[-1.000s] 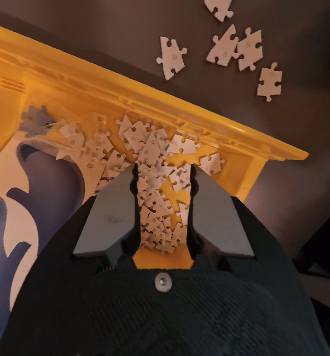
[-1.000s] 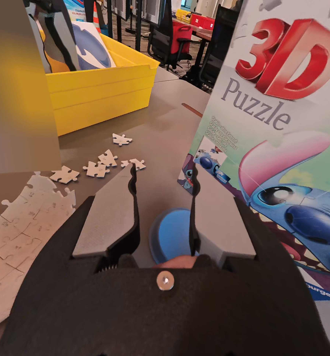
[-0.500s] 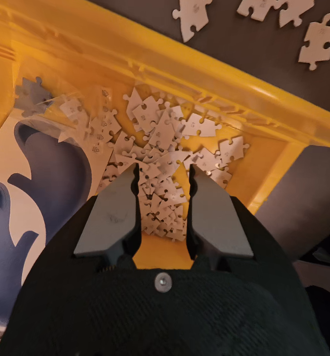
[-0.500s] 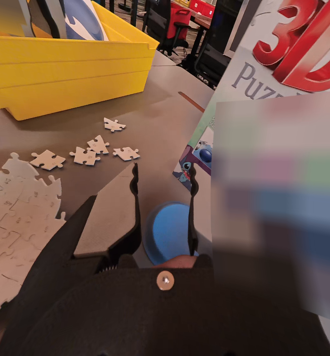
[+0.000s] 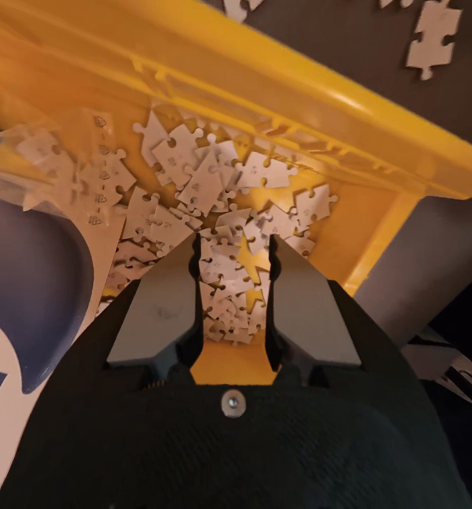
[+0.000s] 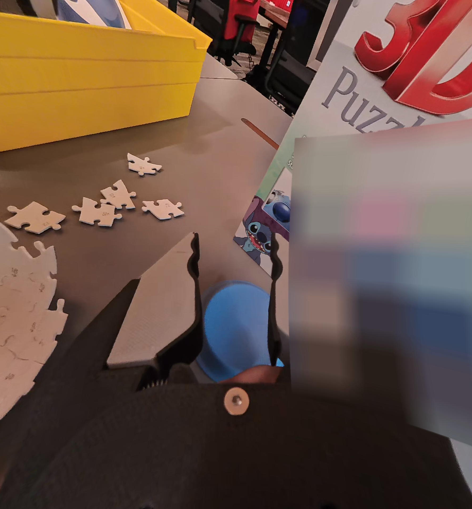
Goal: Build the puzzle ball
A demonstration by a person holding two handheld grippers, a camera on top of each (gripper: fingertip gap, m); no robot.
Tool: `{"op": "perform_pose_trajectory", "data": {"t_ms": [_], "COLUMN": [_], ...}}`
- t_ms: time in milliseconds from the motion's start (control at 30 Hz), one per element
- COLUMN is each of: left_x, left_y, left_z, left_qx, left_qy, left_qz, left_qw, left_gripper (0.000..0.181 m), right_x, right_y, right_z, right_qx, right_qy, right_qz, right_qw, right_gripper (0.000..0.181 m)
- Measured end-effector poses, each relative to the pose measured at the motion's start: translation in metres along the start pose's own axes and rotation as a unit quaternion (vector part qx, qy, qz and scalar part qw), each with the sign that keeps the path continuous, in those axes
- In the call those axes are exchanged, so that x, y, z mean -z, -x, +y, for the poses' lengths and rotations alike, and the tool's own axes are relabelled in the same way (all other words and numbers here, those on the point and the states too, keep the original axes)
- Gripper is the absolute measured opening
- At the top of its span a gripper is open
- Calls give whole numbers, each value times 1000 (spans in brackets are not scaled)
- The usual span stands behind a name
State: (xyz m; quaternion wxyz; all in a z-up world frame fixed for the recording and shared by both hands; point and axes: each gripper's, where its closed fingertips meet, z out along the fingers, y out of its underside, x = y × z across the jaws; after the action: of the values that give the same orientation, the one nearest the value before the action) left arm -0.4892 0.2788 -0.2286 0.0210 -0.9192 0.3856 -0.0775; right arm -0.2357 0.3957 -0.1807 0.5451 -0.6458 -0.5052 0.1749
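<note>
- Since a second ago the left gripper (image 5: pixel 232 239) has dropped closer into the yellow bin (image 5: pixel 298 110); the heap of loose pieces (image 5: pixel 201 190) fills more of its view and the bin's rim has slid toward the top edge. The right wrist view has tilted down — the bin sits higher in it now.
- Left jaws stand apart with nothing between them, tips just above the heap; whether they touch it cannot be told.
- Pieces in the bin lie pale side up, piled against the near wall and corner. A clear bag (image 5: pixel 50 165) with more pieces lies at the left, over a printed sheet (image 5: pixel 31 261).
- Right gripper (image 6: pixel 233 242) hovers low over the grey surface (image 6: pixel 215 165), jaws apart, holding nothing. A blue round base (image 6: pixel 234 322) shows between the fingers, below them.
- Partly built puzzle ball (image 6: pixel 11 316) — curved shell of joined pale pieces — rests at the left edge of the right view.
- Five single pieces (image 6: pixel 99 212) lie on the surface between the shell and the bin.
- The puzzle box (image 6: pixel 367 96) stands tilted at the right, just beside the blue base.
</note>
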Motion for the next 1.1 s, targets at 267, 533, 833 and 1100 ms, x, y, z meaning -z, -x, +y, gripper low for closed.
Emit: {"op": "perform_pose_trajectory", "data": {"t_ms": [267,533,833,1100], "left_x": [41,47,47,36], "left_y": [21,25,27,35], "left_z": [-18,-21,-20,-17], "left_qx": [36,38,41,50], "left_qy": [-101,-114,-112,-91], "left_qz": [-56,-62,-67,-75], "left_qw": [993,991,991,992], "left_gripper": [46,46,46,46], "right_x": [-1,-2,-2,-6], "right_y": [-2,-5,-2,-2], "right_z": [2,4,4,8], "right_qx": [6,9,20,17], "right_qy": [3,8,9,16], "right_qz": [8,17,16,14], "right_qw": [1000,1000,1000,1000], "right_gripper": [47,46,46,46]}}
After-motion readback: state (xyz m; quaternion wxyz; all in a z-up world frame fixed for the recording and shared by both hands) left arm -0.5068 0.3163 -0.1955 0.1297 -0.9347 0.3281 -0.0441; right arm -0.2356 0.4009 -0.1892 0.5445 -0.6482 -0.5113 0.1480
